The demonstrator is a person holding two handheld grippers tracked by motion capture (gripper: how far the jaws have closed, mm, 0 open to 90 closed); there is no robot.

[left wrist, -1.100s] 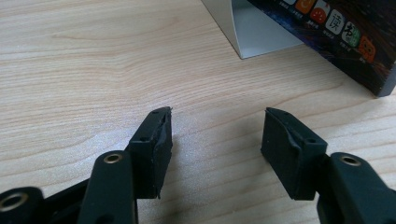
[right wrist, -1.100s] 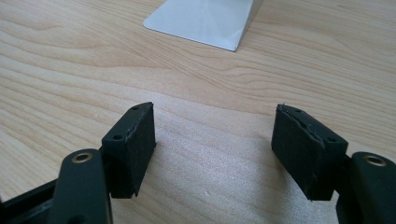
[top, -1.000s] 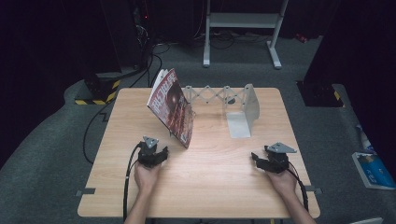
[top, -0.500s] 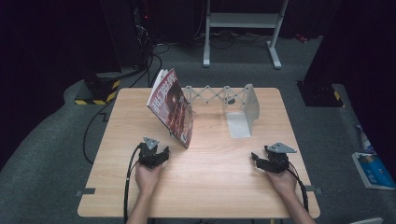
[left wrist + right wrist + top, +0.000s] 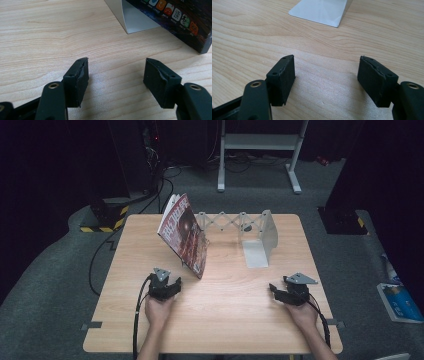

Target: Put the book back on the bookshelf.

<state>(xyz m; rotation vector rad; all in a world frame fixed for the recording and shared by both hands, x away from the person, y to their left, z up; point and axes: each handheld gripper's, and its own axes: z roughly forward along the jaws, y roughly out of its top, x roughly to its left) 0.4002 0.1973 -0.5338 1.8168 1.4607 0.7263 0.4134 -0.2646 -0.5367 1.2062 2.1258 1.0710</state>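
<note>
Left claw [image 5: 172, 284] resting low by the table's near edge, jaws having just been opening, nothing between them, right claw [image 5: 274, 289] sitting level opposite, jaws gaping wide, both hands gripping from behind

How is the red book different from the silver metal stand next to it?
The red, dark-covered book leans tilted, while the silver metal expanding bookend stand stands upright. The book is colourful with printed pictures; the stand is plain grey. The book sits nearer the left gripper, the stand nearer the right gripper. Both rest on the light wooden table, and neither is held.
</note>
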